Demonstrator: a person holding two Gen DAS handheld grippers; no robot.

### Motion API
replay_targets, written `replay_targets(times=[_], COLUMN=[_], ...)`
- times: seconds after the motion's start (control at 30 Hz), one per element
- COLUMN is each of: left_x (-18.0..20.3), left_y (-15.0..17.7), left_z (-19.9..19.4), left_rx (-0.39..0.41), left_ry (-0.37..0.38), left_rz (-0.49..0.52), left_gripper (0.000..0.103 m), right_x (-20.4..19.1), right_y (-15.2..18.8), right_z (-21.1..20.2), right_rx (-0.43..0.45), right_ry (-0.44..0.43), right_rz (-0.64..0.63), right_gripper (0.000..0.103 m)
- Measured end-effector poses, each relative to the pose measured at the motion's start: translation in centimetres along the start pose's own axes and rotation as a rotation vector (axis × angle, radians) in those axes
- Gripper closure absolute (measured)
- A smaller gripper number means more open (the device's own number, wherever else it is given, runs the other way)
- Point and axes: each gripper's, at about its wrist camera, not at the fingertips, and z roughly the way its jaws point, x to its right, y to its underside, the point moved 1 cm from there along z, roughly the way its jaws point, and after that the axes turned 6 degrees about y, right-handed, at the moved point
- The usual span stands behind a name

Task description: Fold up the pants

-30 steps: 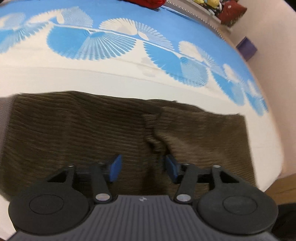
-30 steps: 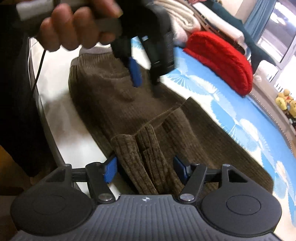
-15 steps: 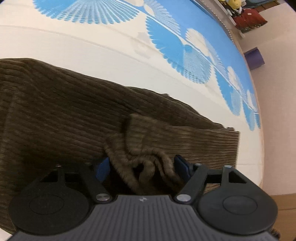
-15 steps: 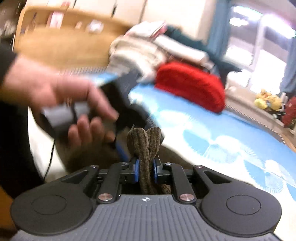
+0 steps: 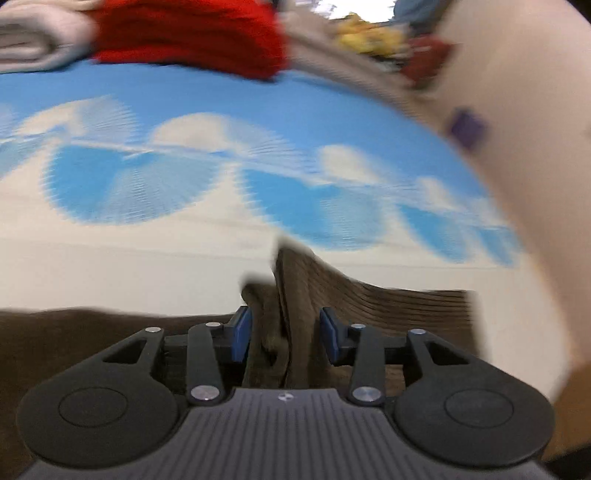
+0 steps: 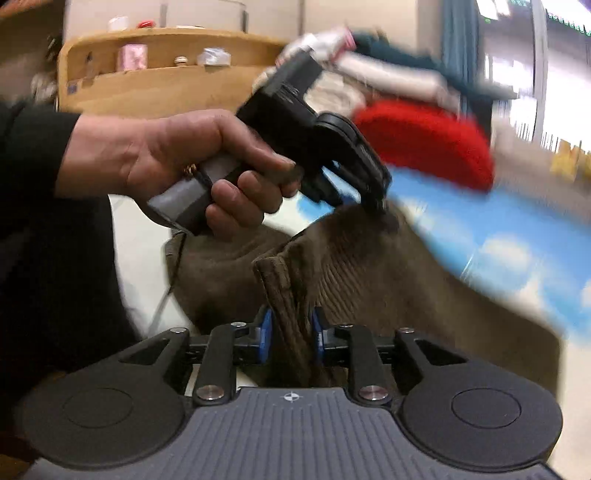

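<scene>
Over the blue-and-white bed (image 5: 207, 96), both grippers, left (image 5: 283, 334) just closing and right (image 6: 289, 330) just easing, pinch lifted folds of the pants (image 6: 369, 280).

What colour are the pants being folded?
Brown, with ribbed corduroy lines; the pants show best in the right wrist view.

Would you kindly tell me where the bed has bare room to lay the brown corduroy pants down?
Bare sheet lies in the white band between the brown corduroy pants and the blue fan print, and across the blue print beyond it. The far edge is crowded: a red knitted garment and pale folded laundry.
</scene>
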Motion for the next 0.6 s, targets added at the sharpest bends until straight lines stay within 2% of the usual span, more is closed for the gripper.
replay_targets(times=[0.03, 0.07, 0.13, 0.23, 0.27, 0.33, 0.43, 0.47, 0.53, 0.6], left_x=[-0.2, -0.4, -0.3, 1.0, 1.4, 2.3, 4.6, 5.4, 6.3, 6.4], left_y=[0.0, 0.0, -0.1, 1.0, 1.5, 3.3, 6.1, 7.1, 9.1, 11.5], left_z=[-0.2, -0.7, -1.9, -2.8, -2.9, -3.0, -3.1, -3.1, -2.3, -0.4], left_rx=[0.011, 0.023, 0.033, 0.006, -0.007, -0.047, -0.093, -0.108, -0.157, -0.273], left_ry=[-0.036, -0.036, 0.018, 0.061, 0.067, 0.086, 0.084, 0.082, 0.076, 0.012], left_rz=[-0.007, -0.023, -0.022, 0.073, 0.107, 0.189, 0.347, 0.414, 0.518, 0.582], left_gripper=[0.059, 0.059, 0.056, 0.055, 0.055, 0.055, 0.055, 0.055, 0.055, 0.055], right_x=[0.8, 1.6, 3.8, 7.3, 8.3, 10.2, 13.0, 13.5, 14.7, 15.6], right_y=[-0.1, -0.1, -0.5, -0.8, -0.7, 0.1, 2.3, 2.8, 4.5, 6.5], right_z=[0.0, -0.1, -0.6, -2.0, -2.5, -2.9, -2.6, -2.3, -1.5, -0.9], right_rx=[-0.016, -0.028, -0.035, -0.011, -0.005, -0.031, -0.132, -0.161, -0.275, -0.380], right_ry=[-0.001, 0.006, 0.035, 0.163, 0.221, 0.385, 0.591, 0.623, 0.695, 0.744], right_rz=[0.049, 0.097, 0.212, 0.367, 0.399, 0.459, 0.581, 0.613, 0.674, 0.733], right_gripper=[0.061, 0.049, 0.046, 0.042, 0.036, 0.032, 0.032, 0.032, 0.030, 0.030])
